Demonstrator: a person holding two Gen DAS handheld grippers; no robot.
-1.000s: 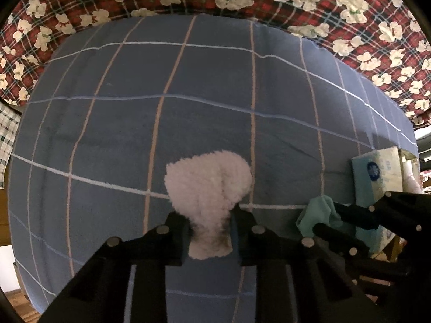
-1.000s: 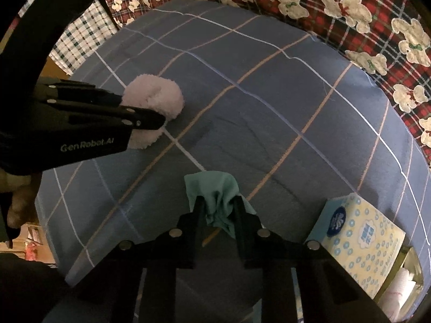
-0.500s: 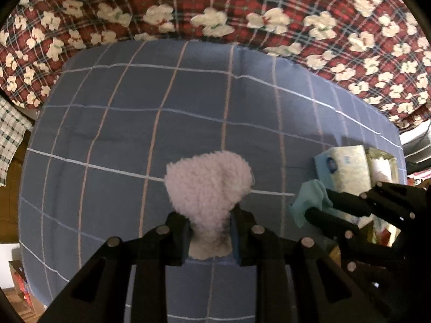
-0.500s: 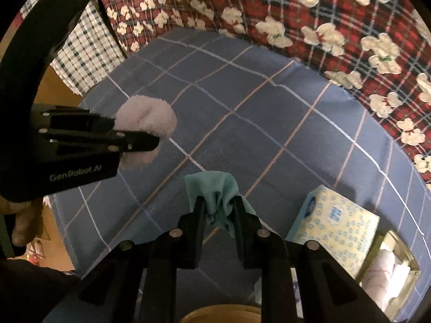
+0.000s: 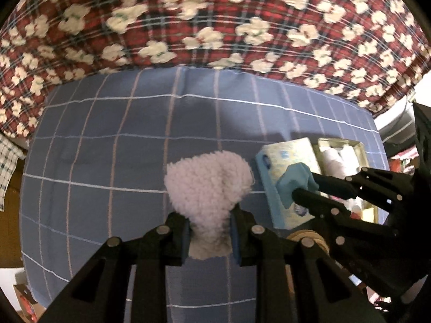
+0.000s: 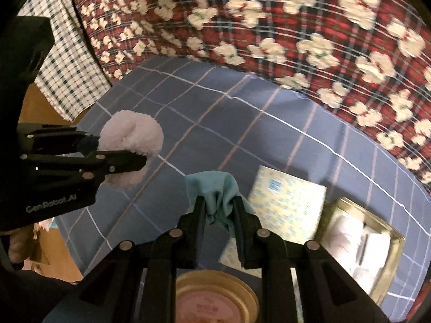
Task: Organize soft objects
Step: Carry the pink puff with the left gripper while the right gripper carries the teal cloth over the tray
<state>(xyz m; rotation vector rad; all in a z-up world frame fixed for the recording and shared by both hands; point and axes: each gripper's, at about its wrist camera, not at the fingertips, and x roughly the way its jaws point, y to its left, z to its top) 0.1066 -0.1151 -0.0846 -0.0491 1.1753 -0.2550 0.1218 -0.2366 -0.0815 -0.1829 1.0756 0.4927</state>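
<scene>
Both grippers are rising off the blue checked bedspread (image 5: 113, 123) compared with a second ago, with more of the red floral quilt (image 5: 215, 21) now filling each view and the tissue pack (image 6: 291, 202) and metal tin (image 6: 388, 231) coming into fuller sight. The left gripper (image 5: 210, 238) is clamping a fluffy white fleece piece (image 5: 208, 185), its jaws pinching the narrow lower end while the wider top is blooming out above the fingertips, clear of the bed. The right gripper (image 6: 219, 215) is squeezing a bunched teal cloth (image 6: 215, 191), jaws nearly together on the thin fabric, which is hanging in folds over the tissue pack. Both items are looking light, limp and easily compressed, unlikely to break but apt to slip if held by a loose edge, so a pinch on gathered bulk is seeming safest. Each gripper is angling steeply downward, side by side, the left one showing at the left edge of the right wrist view. A round lidded container (image 6: 215, 296) is sitting just below the right gripper.
</scene>
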